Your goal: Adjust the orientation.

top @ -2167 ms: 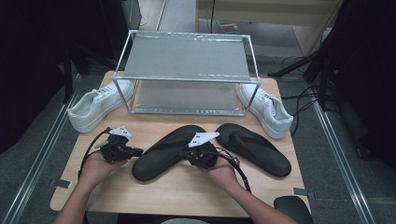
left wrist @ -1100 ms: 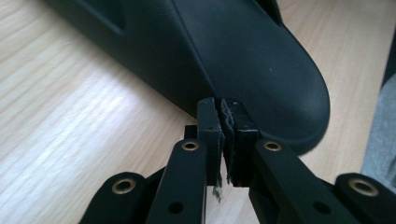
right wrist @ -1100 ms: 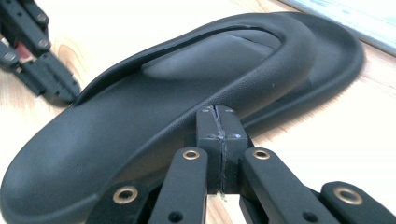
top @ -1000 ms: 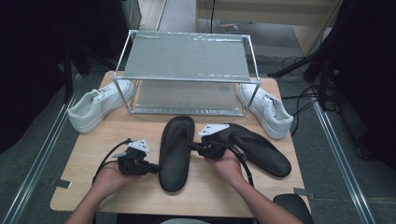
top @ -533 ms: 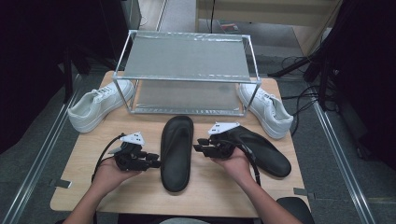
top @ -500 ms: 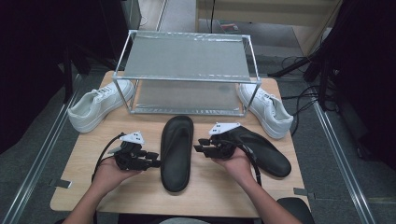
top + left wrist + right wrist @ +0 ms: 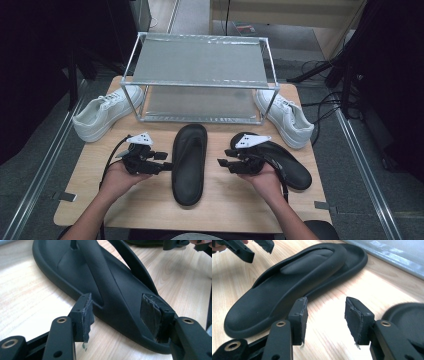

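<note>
2 black sandals [image 7: 189, 162], plain; no readable writing.

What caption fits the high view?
Two open grippers flank a black flip-flop before a wire rack.

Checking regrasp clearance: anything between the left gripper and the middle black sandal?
Nothing visible. The left gripper, fingers open, sits right at the sandal edge, bare table around it. The right gripper is across the sandal, clear of it.
</note>
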`<state>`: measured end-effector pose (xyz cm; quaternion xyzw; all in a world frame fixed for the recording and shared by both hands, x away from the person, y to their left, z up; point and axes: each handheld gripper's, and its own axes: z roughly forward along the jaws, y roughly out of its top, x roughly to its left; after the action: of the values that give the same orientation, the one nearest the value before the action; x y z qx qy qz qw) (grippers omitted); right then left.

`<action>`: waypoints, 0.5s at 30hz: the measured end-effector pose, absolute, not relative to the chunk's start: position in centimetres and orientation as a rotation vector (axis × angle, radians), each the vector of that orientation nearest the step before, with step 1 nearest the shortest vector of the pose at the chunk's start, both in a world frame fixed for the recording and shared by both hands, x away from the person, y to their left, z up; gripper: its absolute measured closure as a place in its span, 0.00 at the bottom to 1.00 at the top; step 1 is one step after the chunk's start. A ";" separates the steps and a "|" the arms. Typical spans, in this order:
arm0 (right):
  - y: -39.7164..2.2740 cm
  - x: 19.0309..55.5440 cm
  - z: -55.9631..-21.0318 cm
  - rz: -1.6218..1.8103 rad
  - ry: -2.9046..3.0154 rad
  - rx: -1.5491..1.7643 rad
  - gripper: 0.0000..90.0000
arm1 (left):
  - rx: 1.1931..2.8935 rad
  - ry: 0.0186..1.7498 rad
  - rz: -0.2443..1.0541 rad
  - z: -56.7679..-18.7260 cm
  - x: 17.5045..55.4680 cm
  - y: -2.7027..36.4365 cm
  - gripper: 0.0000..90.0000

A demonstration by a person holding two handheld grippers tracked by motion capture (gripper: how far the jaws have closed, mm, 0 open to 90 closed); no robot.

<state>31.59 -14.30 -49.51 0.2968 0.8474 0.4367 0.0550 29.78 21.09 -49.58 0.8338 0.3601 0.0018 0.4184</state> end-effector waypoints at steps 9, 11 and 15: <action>-16.0 31.3 -49.3 1.331 2.543 0.965 0.60 | 2.128 0.902 -0.011 -49.6 30.9 20.3 0.47; -16.5 31.2 -49.2 1.334 2.531 0.976 0.60 | 2.115 0.890 -0.005 -49.6 30.9 20.3 0.47; -17.0 31.1 -49.2 1.332 2.518 0.994 0.60 | 2.100 0.887 -0.006 -49.6 31.1 20.1 0.47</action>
<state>31.08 -17.04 -49.16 0.3288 0.8330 0.4406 0.0622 31.09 20.13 -49.63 0.8370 0.3534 -0.0025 0.4178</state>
